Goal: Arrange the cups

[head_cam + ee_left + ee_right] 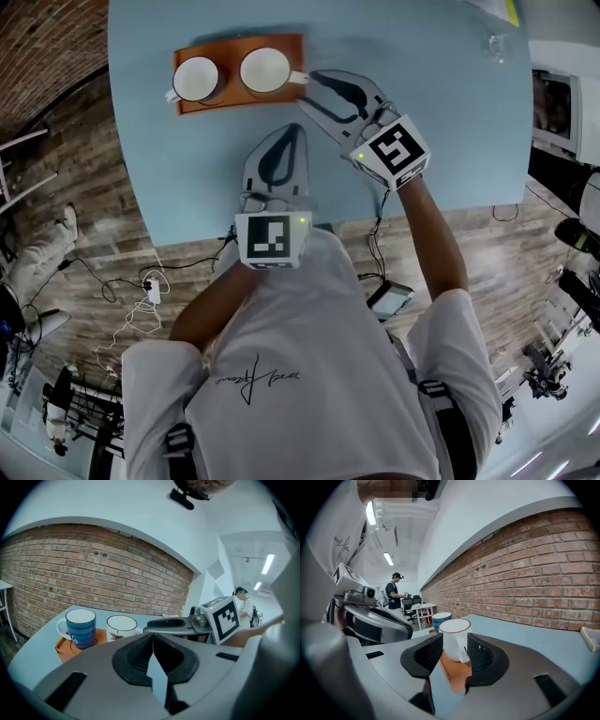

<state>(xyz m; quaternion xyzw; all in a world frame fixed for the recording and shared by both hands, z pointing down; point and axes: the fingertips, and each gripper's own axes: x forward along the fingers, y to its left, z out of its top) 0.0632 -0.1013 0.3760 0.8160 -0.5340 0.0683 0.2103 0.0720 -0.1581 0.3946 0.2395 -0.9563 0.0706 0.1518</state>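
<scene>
Cups stand side by side on an orange mat at the far side of the table: the white cup nearer the right gripper, the blue cup beyond; that gripper, jaws wide and empty, sits just beside the white cup's handle; the left gripper, shut on nothing, hangs back. Whether this is a grasp or a release, I'd keep the jaws level and avoid nudging the white cup into its neighbour.

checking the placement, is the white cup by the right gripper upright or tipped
Upright: the white cup stands rim up on the orange tray beside the blue cup, its open mouth facing the head view.
</scene>
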